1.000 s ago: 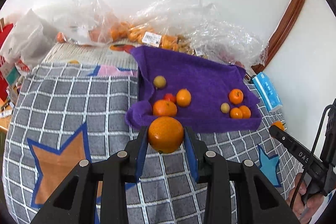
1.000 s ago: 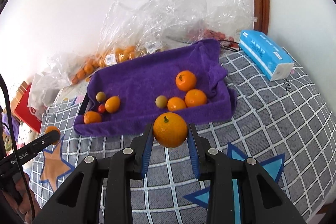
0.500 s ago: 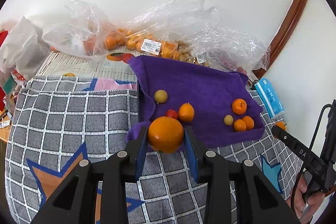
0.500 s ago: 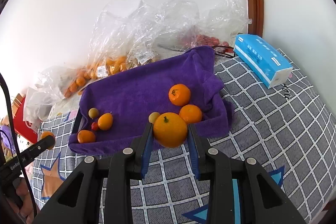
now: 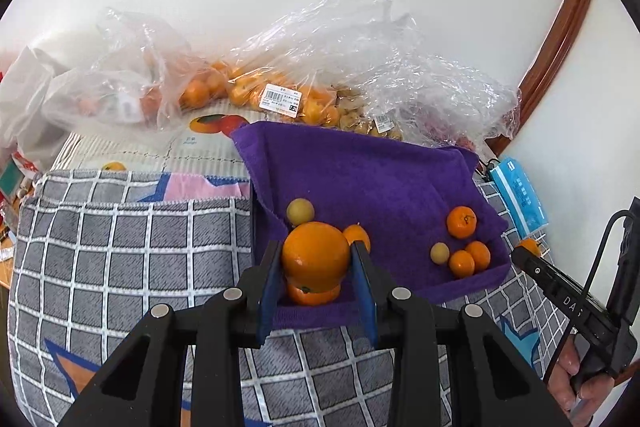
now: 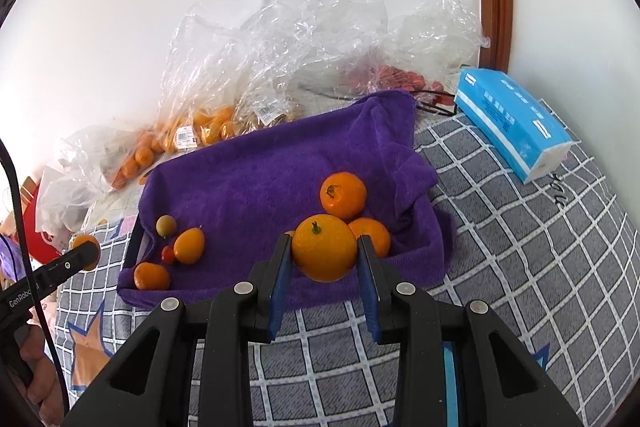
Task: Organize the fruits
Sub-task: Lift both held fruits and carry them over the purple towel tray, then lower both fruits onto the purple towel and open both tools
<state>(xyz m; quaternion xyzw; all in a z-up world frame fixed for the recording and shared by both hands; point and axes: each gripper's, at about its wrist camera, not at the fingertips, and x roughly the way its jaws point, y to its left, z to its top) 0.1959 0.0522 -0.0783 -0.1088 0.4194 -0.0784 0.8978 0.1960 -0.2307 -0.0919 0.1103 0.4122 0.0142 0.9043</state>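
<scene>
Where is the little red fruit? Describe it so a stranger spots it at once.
Start at the purple towel on the checked blanket. In the right wrist view, go to its near left corner, where four fruits cluster. The red fruit sits against the oval orange one: it is the smallest, and the only red one.

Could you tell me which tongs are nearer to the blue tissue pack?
Right. The right tongs, holding an orange, hover over the purple towel's end nearest the blue tissue pack; the left tongs are at the far end.
</scene>
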